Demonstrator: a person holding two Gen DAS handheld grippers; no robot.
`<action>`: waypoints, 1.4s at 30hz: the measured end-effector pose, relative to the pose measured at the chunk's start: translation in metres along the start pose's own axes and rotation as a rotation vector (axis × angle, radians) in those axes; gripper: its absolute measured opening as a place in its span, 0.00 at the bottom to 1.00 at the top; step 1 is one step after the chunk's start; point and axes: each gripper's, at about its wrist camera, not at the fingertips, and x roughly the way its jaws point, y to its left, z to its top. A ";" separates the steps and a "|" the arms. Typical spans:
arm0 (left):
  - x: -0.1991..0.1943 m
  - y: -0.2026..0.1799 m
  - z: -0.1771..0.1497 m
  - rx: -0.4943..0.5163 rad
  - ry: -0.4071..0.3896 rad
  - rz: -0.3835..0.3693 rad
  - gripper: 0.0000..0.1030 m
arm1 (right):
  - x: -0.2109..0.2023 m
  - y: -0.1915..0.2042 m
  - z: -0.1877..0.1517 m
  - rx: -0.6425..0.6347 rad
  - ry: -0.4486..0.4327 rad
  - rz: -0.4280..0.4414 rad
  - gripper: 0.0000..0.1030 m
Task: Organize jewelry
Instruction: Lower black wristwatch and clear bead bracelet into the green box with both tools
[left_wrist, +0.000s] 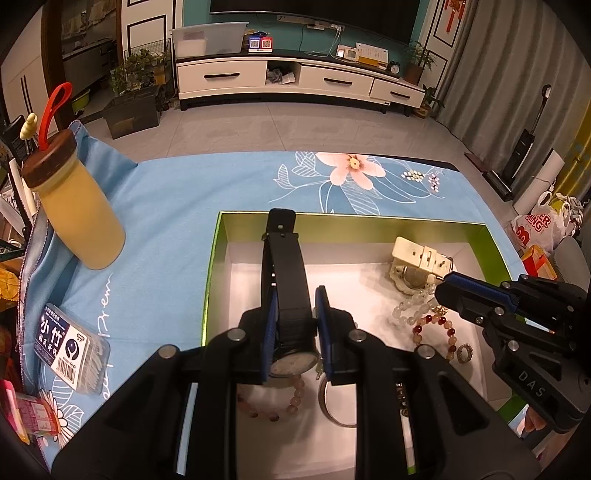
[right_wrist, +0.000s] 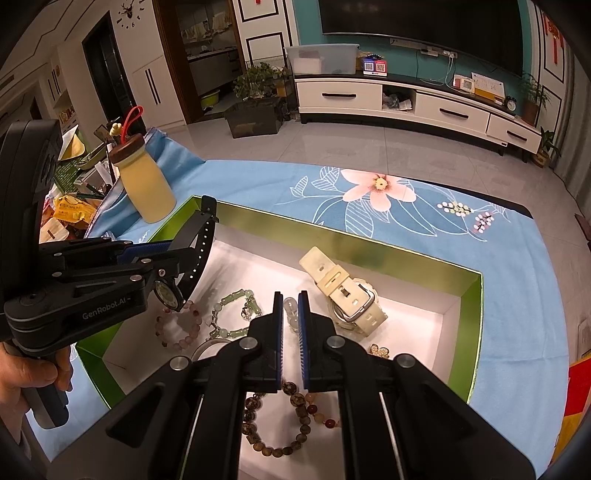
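My left gripper (left_wrist: 294, 295) is shut on the strap of a black watch (left_wrist: 286, 273) and holds it above the green box (left_wrist: 212, 258); the watch also shows in the right wrist view (right_wrist: 192, 251), its dial hanging down. My right gripper (right_wrist: 290, 299) hangs over the box with its jaws close together and nothing clearly between them; it shows in the left wrist view (left_wrist: 448, 291) at the right. In the box lie a cream watch (right_wrist: 347, 291), a pink bead bracelet (right_wrist: 181, 328), a green bead bracelet (right_wrist: 229, 317), a brown bead bracelet (right_wrist: 277, 428), a clear bead bracelet (left_wrist: 410, 308) and a ring (left_wrist: 464, 352).
A yellow bottle (left_wrist: 79, 218) with a brown lid stands left of the box on the blue flowered cloth (left_wrist: 177, 206). A floss-pick box (left_wrist: 72, 350) lies at the near left. Clutter sits past the table's left edge (right_wrist: 70, 210). Bags lie at the right (left_wrist: 535, 225).
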 end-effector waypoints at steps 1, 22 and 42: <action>0.000 0.001 -0.001 0.000 0.000 0.000 0.20 | 0.000 0.000 0.000 0.000 0.000 0.000 0.07; 0.001 0.004 -0.003 0.003 0.003 0.007 0.20 | 0.007 0.002 -0.003 0.004 0.010 -0.002 0.07; 0.003 0.009 -0.007 0.019 0.020 0.013 0.20 | 0.015 -0.001 -0.001 0.016 0.034 -0.001 0.07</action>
